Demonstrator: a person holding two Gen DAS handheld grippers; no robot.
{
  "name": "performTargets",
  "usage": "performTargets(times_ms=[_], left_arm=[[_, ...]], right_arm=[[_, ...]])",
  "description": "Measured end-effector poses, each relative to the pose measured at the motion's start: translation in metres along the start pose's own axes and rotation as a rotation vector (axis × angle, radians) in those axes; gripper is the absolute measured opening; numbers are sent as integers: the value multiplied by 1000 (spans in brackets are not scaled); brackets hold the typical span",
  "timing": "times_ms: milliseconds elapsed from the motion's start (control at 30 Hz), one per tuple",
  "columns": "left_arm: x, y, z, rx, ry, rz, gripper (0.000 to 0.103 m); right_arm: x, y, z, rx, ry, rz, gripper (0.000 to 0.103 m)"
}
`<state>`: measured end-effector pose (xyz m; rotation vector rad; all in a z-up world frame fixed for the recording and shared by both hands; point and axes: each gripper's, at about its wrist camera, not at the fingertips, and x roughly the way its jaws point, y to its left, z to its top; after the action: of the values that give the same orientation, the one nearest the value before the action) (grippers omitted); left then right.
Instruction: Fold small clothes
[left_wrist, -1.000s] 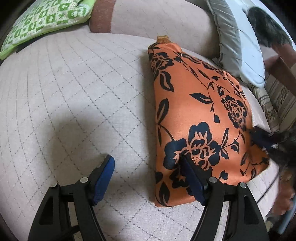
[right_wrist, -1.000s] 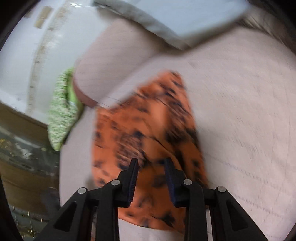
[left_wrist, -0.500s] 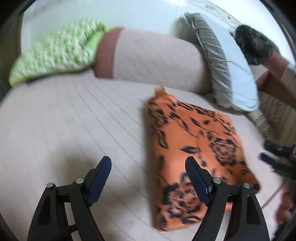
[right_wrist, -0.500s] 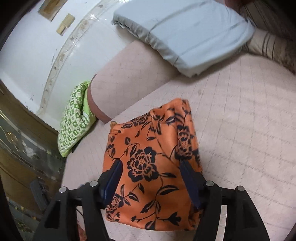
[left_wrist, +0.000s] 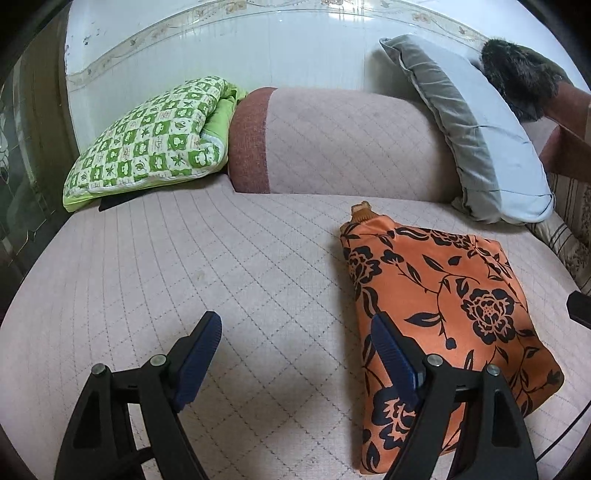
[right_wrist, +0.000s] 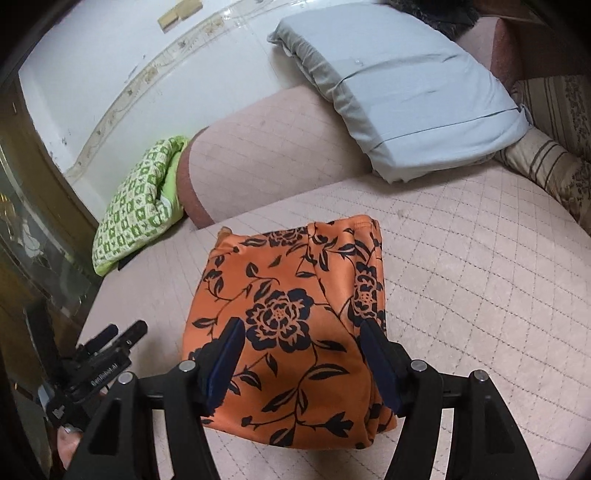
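On the quilted pink sofa seat (left_wrist: 184, 266), the folded orange black-flowered garment (right_wrist: 295, 314) is lying released, both hand-held grippers, left (left_wrist: 295, 354) and right (right_wrist: 303, 360), now lifting clear, jaws spread and empty.

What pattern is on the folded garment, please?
Orange with black flowers, clearest in the right wrist view.

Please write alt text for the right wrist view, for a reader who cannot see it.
A folded orange cloth with black flowers lies on a quilted pink sofa seat, just beyond the open right hand-held gripper, which holds nothing. Behind are a grey pillow and a green checked quilt.
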<state>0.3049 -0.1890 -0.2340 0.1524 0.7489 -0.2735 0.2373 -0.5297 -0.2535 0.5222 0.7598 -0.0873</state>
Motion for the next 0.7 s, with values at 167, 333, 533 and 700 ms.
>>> performTargets(times_ms=[167, 333, 533, 700], left_arm=[[-2, -1, -1, 4, -3, -2, 83], [0, -3, -2, 9, 4, -4, 83], [1, -5, -3, 17, 10, -6, 83], [3, -6, -3, 22, 15, -3, 83]], right_arm=[[0, -5, 1, 13, 7, -3, 69], [2, -5, -1, 5, 19, -8, 69], [5, -11, -2, 19, 29, -12, 68], [7, -14, -3, 25, 42, -11, 69]])
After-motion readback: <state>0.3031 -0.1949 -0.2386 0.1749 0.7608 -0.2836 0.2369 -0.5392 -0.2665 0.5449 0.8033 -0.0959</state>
